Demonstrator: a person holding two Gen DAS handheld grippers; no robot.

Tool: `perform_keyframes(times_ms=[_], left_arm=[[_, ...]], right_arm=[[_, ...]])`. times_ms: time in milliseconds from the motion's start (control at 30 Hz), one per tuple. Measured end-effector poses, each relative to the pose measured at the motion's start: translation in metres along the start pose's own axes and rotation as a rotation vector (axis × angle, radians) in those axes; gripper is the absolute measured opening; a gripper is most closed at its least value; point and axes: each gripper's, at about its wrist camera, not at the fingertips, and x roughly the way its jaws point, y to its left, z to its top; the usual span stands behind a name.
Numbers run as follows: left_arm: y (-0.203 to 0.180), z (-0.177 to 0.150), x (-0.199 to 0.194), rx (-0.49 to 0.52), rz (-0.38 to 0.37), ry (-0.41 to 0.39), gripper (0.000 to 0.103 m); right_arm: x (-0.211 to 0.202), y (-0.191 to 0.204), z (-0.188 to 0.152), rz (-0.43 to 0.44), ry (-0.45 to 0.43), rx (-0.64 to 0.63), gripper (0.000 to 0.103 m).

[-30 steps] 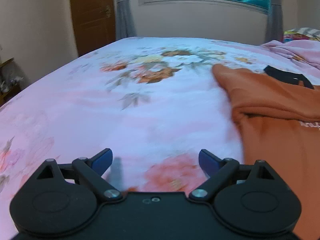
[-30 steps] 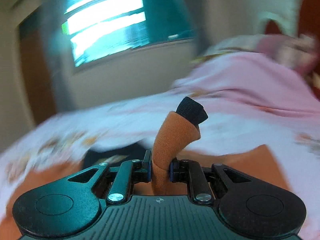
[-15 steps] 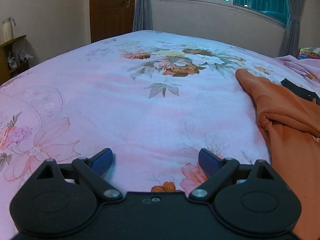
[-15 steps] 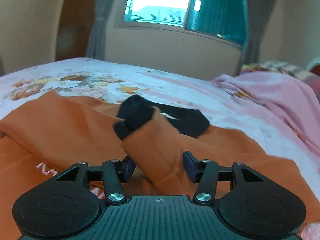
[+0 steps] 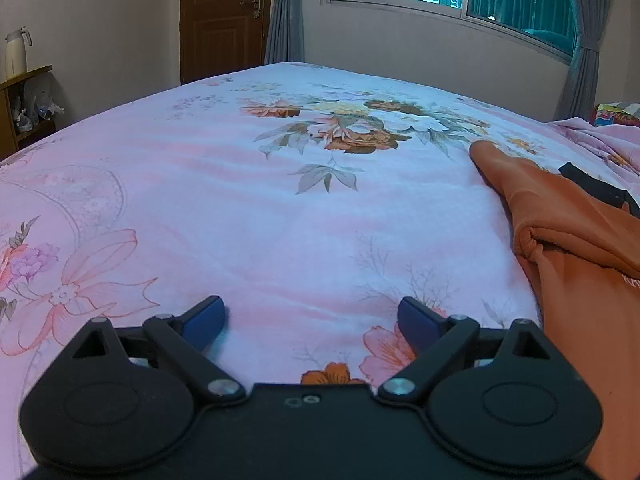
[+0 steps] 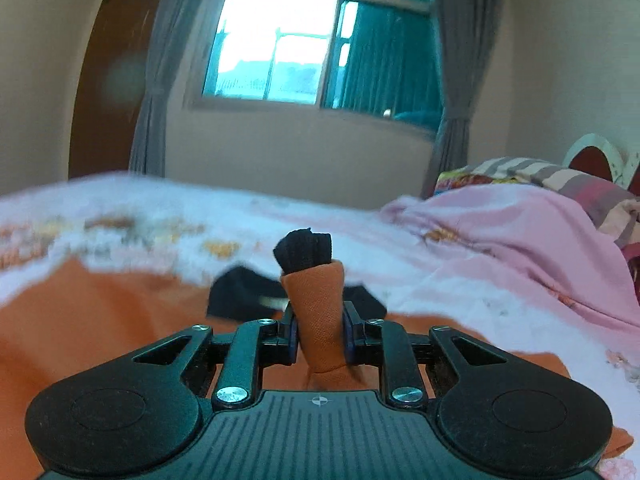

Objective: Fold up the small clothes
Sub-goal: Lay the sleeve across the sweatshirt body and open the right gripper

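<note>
Garment: the orange knit top with black ribbed cuffs [image 5: 580, 240] is lying spread on the bed with the pink floral sheet [image 5: 280, 208], toward its right side in the left wrist view; the body cloth is filling the foreground of the right wrist view.
Right tool [image 6: 319, 334]: I am seeing its jaws closing on the orange sleeve with the black cuff [image 6: 316, 304]; the sleeve is standing up between the pads, cuff end poking out above.
Left tool [image 5: 310, 316]: its jaws are spread wide, nothing between them, hovering over bare sheet just beside the garment's edge.
Step in hand (my reading): I am folding the sleeve across the body.
Doing it well: I am wanting the pinch firm before carrying, the sleeve laid flat over the chest, cuff inside the outline.
Left tool's job: I am thinking of pinning the near hem so the body is not dragging.
Risk: the view is blurring; the bunched cloth may be slipping.
Background: a crumpled pink blanket [image 6: 520, 232] is lying well apart.
</note>
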Motion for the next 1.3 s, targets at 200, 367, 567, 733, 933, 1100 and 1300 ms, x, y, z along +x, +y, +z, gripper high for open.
perform_keyframes(times_ms=[200, 367, 567, 733, 933, 1100, 1300], left_arm=[[-0.001, 0.000, -0.001, 0.005, 0.003, -0.001, 0.094], [0.000, -0.001, 0.000, 0.002, 0.000, -0.003, 0.094], [0.000, 0.000, 0.000, 0.006, 0.003, 0.000, 0.094], [-0.020, 0.020, -0.014, -0.032, -0.081, -0.095, 0.093], [-0.156, 0.060, -0.015, 0.070, -0.400, -0.155, 0.090], [-0.262, 0.064, 0.001, 0.151, -0.532, -0.142, 0.090], [-0.300, 0.029, 0.046, 0.303, -0.442, 0.014, 0.091]], right_arm=[[0.013, 0.026, 0.020, 0.090, -0.019, -0.009, 0.021], [0.058, 0.065, -0.014, 0.221, 0.239, -0.097, 0.037], [0.013, 0.064, -0.008, 0.294, 0.116, -0.146, 0.083], [-0.050, -0.011, 0.004, 0.246, -0.015, -0.077, 0.065], [-0.063, -0.139, 0.001, -0.050, 0.087, 0.091, 0.007], [-0.057, -0.181, -0.023, -0.076, 0.181, 0.154, 0.007], [-0.038, -0.197, -0.059, -0.003, 0.325, 0.212, 0.007]])
